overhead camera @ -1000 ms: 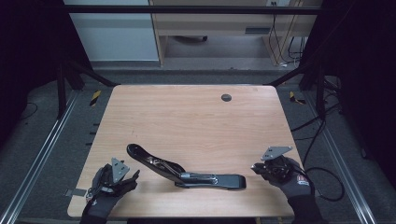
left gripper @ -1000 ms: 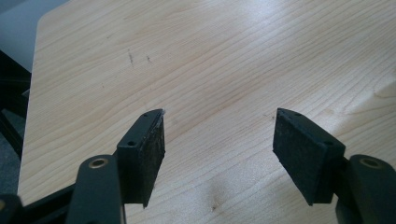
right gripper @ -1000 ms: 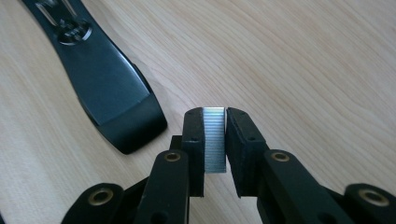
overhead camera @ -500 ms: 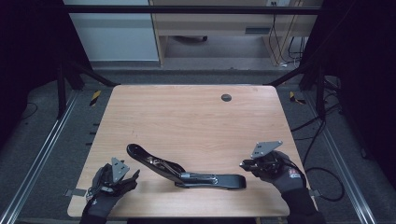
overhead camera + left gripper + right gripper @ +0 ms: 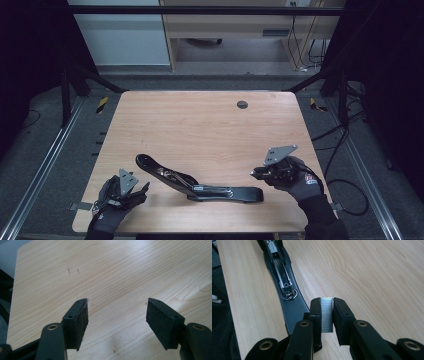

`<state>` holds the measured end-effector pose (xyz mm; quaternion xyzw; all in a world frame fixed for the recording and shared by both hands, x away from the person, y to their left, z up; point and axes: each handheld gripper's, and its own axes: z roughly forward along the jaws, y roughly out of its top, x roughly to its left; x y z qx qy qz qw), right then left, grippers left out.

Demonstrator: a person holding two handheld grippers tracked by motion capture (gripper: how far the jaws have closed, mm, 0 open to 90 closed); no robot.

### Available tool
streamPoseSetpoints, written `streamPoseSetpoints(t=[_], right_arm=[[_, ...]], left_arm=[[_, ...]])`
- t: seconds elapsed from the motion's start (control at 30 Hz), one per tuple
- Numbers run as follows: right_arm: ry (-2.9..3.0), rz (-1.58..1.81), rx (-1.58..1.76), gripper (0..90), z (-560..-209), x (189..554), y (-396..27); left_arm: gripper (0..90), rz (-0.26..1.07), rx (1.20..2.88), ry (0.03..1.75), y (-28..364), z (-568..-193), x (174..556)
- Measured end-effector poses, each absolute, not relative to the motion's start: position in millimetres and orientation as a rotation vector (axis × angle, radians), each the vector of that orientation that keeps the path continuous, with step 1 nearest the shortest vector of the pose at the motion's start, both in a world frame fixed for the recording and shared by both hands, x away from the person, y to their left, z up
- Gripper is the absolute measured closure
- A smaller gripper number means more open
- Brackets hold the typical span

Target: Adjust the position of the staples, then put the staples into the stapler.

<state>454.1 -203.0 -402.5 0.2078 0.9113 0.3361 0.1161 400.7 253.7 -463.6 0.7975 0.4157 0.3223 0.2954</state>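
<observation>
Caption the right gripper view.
Right gripper clamps a strip of staples beside the opened black stapler.

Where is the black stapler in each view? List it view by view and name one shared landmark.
High view: stapler lies opened flat at lower centre of the tabletop, between the hands.
Left gripper view: bare tabletop beyond the jaws.
Right gripper view: upper left, beyond the staple strip in the jaws.
Shared landmark: the light wood tabletop.

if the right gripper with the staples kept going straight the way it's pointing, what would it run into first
Probably the opened black stapler. The right gripper, shut on a strip of staples, points along the stapler's base and open magazine, slightly beside it, so depth is unclear; it might graze the wooden table instead.
</observation>
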Motion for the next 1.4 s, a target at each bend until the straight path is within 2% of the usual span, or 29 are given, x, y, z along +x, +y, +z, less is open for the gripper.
streamPoseSetpoints(t=[0.93,1.4], right_arm=[[2.740,0.997,0.420,78.2,-383,460,-180],[2.783,1.017,0.305,78.2,-378,463,-153]], left_arm=[[33.5,0.854,2.126,1.107,252,-464,401],[33.5,0.850,2.129,1.108,253,-464,402]])
